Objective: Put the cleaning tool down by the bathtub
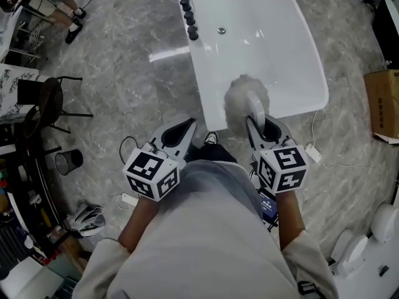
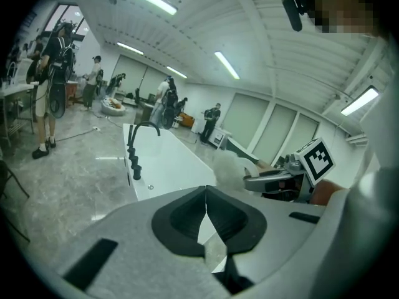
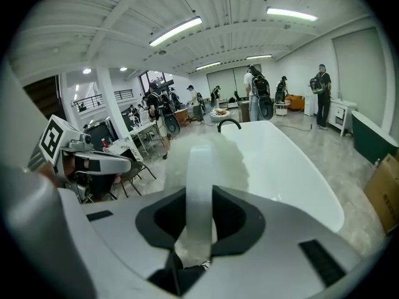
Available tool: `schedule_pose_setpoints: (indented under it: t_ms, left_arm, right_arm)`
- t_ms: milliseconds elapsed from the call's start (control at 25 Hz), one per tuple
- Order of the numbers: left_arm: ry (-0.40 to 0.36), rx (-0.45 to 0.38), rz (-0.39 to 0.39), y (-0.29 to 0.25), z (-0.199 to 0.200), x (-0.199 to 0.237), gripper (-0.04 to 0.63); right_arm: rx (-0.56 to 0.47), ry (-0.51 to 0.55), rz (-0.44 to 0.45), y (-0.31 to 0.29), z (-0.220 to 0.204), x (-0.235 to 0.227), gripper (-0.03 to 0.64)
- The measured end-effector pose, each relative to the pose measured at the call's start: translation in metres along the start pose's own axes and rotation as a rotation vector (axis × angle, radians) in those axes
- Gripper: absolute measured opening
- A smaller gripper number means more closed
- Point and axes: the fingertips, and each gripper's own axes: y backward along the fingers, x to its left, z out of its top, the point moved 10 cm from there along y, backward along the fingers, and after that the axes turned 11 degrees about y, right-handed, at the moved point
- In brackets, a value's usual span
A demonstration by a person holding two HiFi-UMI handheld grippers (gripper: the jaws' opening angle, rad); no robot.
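A white bathtub (image 1: 293,36) (image 3: 293,167) (image 2: 159,164) stands on the grey marble floor ahead of me. The cleaning tool (image 1: 246,103) (image 3: 201,185) is a fluffy grey-white duster head on a white plastic handle; it also shows as a pale puff (image 2: 229,167) in the left gripper view. My right gripper (image 1: 262,128) is shut on the handle and holds the fluffy head over the tub's near end. My left gripper (image 1: 179,131) is shut with nothing in it, level with the right one, left of the tub's near corner.
A black tap and knobs (image 1: 187,8) (image 2: 134,148) line the tub's left rim. Left of me are a black chair (image 1: 47,104) and a mesh bin (image 1: 68,162). A cardboard box (image 1: 383,104) sits right. Cables and plugs (image 1: 315,153) lie near my feet. People (image 3: 321,92) stand beyond.
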Motion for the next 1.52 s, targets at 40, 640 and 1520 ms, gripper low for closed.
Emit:
schedule_pose_setpoints:
  t_ms: [40,640,1520]
  left_arm:
    - [0.005,-0.001,0.005,0.000,-0.001,0.001,0.008]
    - [0.059,-0.006,0.042,-0.001,-0.007,0.010,0.008]
    - [0.092,0.023,0.072,0.003,-0.016,0.025,0.008]
  right_arm:
    - [0.003,0.001,0.005,-0.001,0.000,-0.001,0.078]
    - [0.062,-0.001,0.068,-0.029,-0.012,-0.003,0.078]
    - [0.153,-0.047,0.127,-0.069,-0.040,0.007,0.078]
